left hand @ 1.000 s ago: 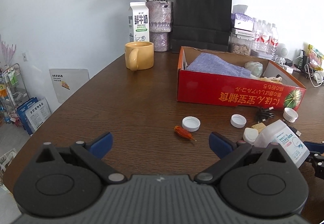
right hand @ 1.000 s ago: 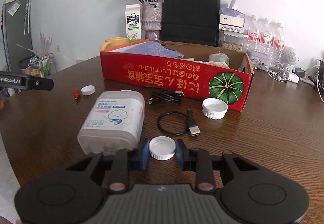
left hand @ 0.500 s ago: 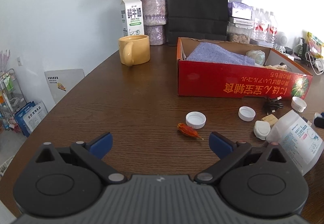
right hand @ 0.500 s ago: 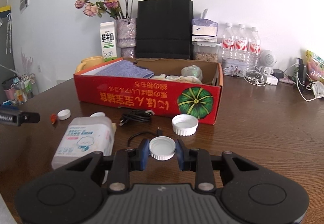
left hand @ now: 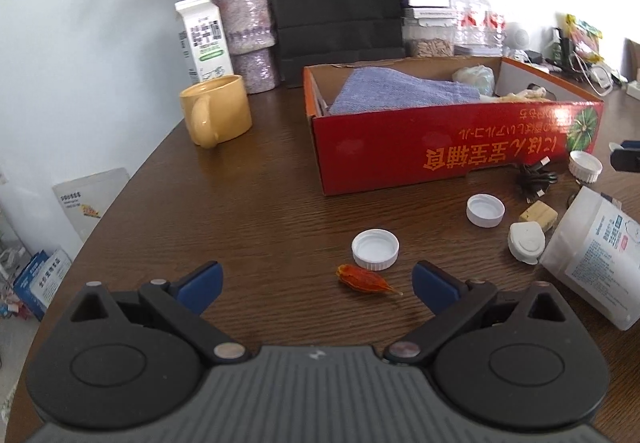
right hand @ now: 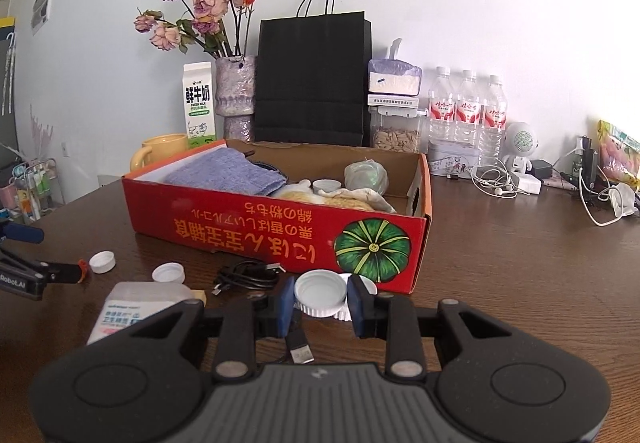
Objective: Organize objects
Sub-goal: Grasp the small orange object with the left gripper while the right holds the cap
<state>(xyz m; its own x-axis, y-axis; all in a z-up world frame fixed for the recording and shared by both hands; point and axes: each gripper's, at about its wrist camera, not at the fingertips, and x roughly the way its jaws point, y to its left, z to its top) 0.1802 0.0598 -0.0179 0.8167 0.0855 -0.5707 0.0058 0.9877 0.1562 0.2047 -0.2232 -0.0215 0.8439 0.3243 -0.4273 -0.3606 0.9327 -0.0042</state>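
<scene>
We pinch a white bottle cap (right hand: pixel 320 291) in our right gripper (right hand: pixel 320 307); the red cardboard box (right hand: pixel 280 231) sits at twelve o'clock. Our left gripper (left hand: pixel 316 279) gapes empty, an orange-red pod (left hand: pixel 360 278) between its jaws, lying three to nine.

The right claw (right hand: pixel 320 301) now carries its white cap (right hand: pixel 320 291) off the desk, nearer the red box (right hand: pixel 280 231). The left claw (left hand: pixel 316 285) now sits closer to the orange pod (left hand: pixel 360 279).

A white ribbed cap (right hand: pixel 320 289), open side up, sits before the red box (right hand: pixel 256 231).
</scene>
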